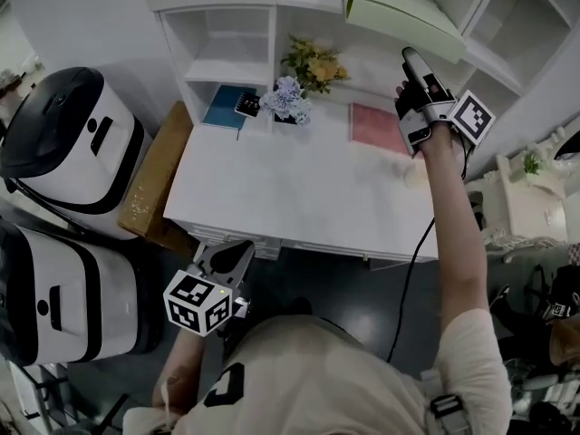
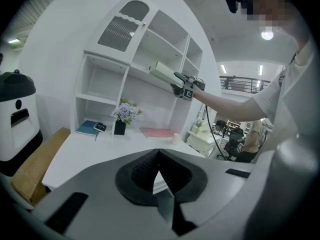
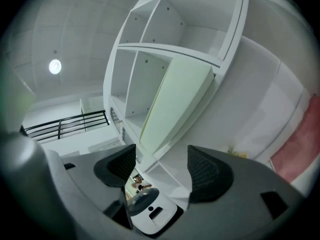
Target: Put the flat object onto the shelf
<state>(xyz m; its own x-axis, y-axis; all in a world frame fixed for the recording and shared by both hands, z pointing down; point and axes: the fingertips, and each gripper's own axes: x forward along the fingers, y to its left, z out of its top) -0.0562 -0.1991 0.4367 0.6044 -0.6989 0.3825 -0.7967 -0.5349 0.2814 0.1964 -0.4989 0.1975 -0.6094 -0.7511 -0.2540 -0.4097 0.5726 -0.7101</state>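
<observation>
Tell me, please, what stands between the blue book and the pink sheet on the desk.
A dark vase of lilac flowers, seen in the left gripper view between the blue book and the pink sheet.

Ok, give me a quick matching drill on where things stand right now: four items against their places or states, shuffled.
Items:
1. pale green flat object
2. pink flat object
3. blue book
4. left gripper

Places or states:
A. shut, empty, held low in front of the desk
B. on the desk top, right side
C. on the upper shelf
D. in the left compartment at desk level

Pairs: 1-C, 2-B, 3-D, 4-A
</observation>
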